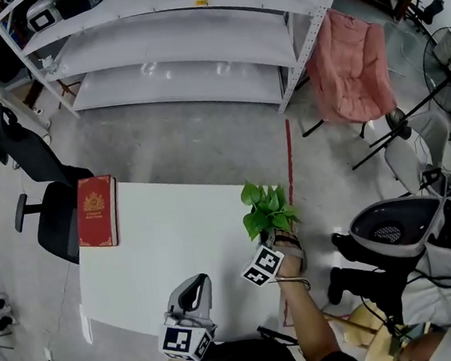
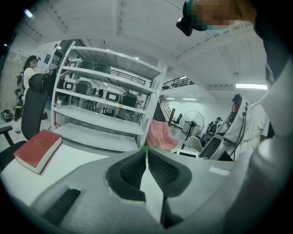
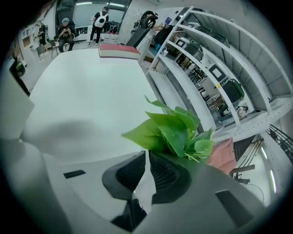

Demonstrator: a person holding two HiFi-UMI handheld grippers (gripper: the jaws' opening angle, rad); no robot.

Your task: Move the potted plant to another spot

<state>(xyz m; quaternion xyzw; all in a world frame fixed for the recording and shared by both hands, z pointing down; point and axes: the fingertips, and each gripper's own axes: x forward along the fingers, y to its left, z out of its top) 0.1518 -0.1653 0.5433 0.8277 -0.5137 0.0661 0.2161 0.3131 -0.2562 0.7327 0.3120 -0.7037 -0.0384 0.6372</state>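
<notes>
The potted plant (image 1: 267, 208) is a small bunch of green leaves at the right edge of the white table (image 1: 168, 246). My right gripper (image 1: 285, 240) sits right under the leaves, and its jaws are shut at the base of the plant (image 3: 176, 130). The pot is hidden behind the jaws in both views. In the right gripper view the right gripper (image 3: 146, 154) shows its pads pressed together, with leaves rising just beyond the tips. My left gripper (image 1: 195, 287) hovers over the table's front edge, shut on nothing. In its own view the left gripper (image 2: 146, 153) points towards the shelves.
A red book (image 1: 97, 211) lies at the table's far left corner. A black office chair (image 1: 37, 179) stands left of the table. White shelving (image 1: 180, 52) runs behind it. A pink folding chair (image 1: 352, 74) and a standing fan (image 1: 446, 56) are on the right, beside a seated person (image 1: 435, 266).
</notes>
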